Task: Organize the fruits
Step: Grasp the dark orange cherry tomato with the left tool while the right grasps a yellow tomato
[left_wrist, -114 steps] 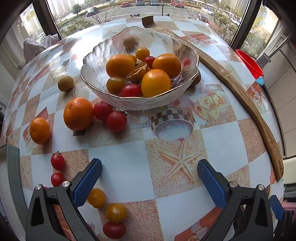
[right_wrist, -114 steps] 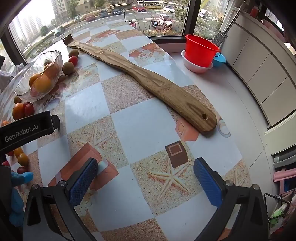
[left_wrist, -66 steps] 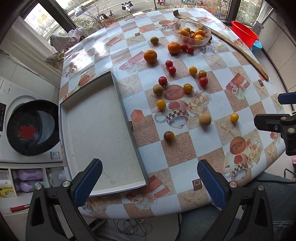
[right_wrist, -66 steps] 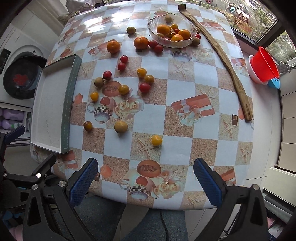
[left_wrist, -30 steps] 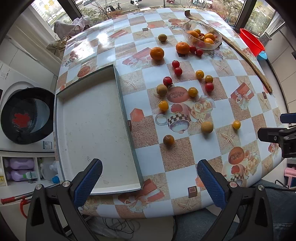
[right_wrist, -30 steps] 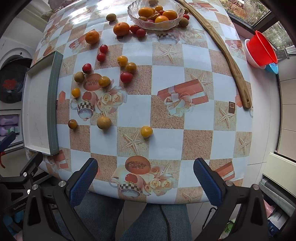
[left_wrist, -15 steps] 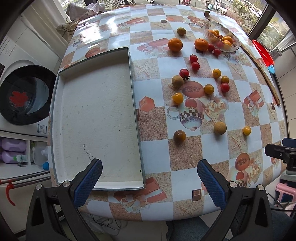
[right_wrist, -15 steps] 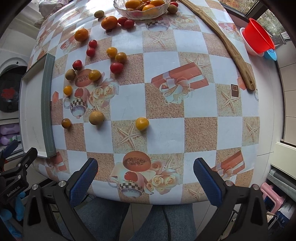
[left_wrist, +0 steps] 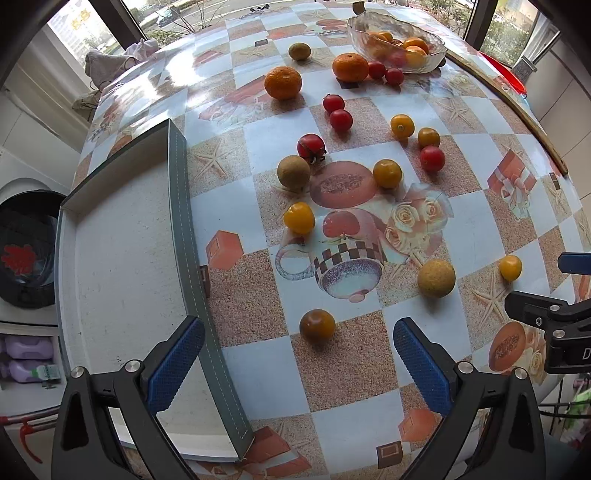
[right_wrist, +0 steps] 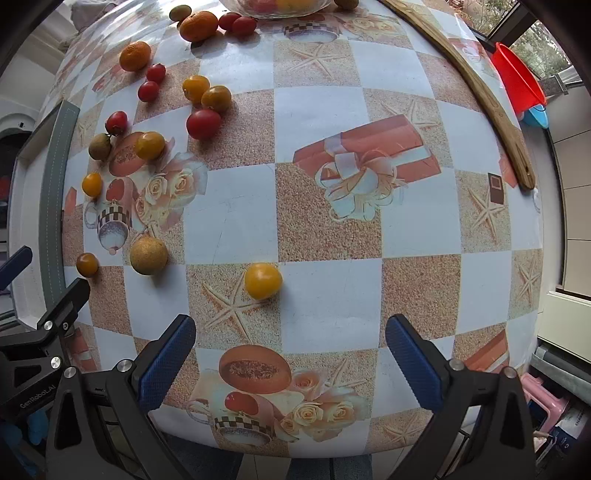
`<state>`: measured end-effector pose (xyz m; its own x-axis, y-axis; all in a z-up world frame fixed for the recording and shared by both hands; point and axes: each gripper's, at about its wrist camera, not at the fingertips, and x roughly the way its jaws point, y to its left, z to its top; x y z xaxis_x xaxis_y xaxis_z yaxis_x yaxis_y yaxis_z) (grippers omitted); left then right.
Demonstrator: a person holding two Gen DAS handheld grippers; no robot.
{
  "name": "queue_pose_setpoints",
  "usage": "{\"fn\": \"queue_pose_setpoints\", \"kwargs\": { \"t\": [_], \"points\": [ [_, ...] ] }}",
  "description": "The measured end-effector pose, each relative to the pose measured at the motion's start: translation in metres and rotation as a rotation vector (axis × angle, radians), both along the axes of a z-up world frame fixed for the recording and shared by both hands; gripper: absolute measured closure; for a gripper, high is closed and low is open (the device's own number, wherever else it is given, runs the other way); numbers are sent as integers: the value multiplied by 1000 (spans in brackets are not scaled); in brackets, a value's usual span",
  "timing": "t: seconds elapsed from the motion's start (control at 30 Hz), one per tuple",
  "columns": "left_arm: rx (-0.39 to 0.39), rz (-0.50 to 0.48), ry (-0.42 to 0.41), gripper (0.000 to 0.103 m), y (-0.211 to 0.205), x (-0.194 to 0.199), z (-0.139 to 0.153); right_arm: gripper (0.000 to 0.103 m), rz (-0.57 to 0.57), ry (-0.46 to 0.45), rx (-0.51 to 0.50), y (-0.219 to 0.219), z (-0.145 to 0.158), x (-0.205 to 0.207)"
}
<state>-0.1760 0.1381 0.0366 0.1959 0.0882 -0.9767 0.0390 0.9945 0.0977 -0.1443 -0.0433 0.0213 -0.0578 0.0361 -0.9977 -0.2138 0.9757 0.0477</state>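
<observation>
A desk in a checkered, printed cloth stands by windows. The grey tray lies at its left edge; fruits are scattered right of the tray, a glass bowl beyond. Left gripper and right gripper hover with fingers apart, empty.
</observation>
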Motion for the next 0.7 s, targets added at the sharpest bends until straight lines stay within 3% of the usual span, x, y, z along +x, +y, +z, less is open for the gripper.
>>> {"fn": "queue_pose_setpoints", "kwargs": {
  "t": [0.1,0.23,0.37,0.43,0.47,0.5,0.57,0.7],
  "points": [
    [-4,2,29,16,3,1,-14,9,21,-18,1,8,-6,0],
    [-16,20,46,17,7,3,-25,26,31,-17,2,16,-16,-1],
    [-60,20,31,31,8,1,-25,36,67,-57,-45,22,-19,1],
    [-99,18,29,49,8,0,-24,56,78,-74,-42,22,-16,0],
    [-110,14,25,53,7,0,-23,63,83,-79,-37,27,-16,0],
    [-113,4,19,60,2,-3,-22,80,87,-78,-34,27,-15,0],
    [-120,-13,11,82,-8,-7,-20,81,76,-70,-22,26,-16,2],
    [-209,44,31,82,-1,-9,-13,81,11,-42,59,14,-9,9]
  ]
}}
